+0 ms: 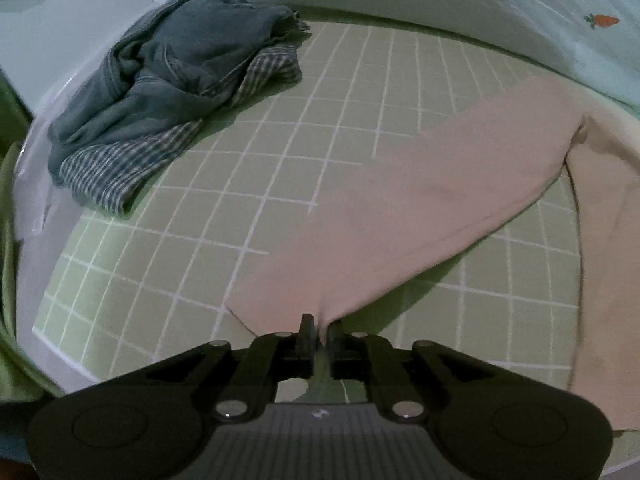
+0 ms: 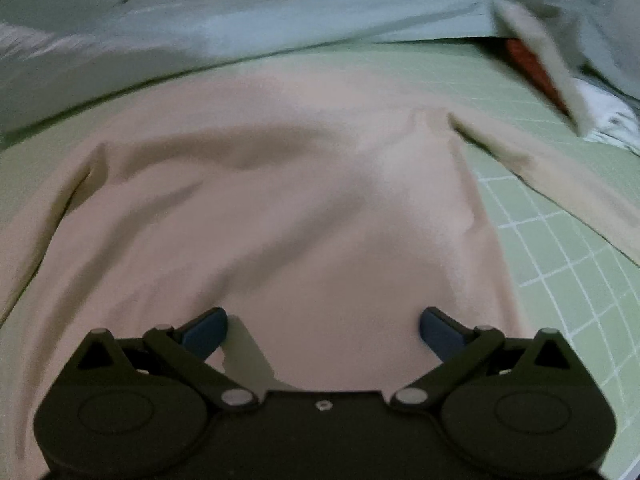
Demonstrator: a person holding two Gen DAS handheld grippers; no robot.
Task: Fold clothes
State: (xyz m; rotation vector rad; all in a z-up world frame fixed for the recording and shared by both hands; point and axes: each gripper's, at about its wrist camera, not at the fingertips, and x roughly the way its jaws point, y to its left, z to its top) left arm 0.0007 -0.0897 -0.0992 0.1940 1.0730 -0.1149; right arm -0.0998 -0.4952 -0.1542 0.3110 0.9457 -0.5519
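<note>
A pale pink long-sleeved garment (image 2: 280, 208) lies spread on a green grid mat (image 1: 200, 208). In the left wrist view my left gripper (image 1: 319, 330) is shut on the end of the garment's sleeve (image 1: 420, 192), which stretches away to the upper right. In the right wrist view my right gripper (image 2: 323, 330) is open, its blue-padded fingers (image 2: 206, 332) wide apart just above the garment's body near its lower edge. The other sleeve (image 2: 560, 184) runs off to the right.
A heap of dark grey and checked clothes (image 1: 168, 96) lies at the mat's far left. A light blue sheet with carrot prints (image 1: 560, 16) borders the mat's far side. A white and red object (image 2: 548, 76) lies at the far right.
</note>
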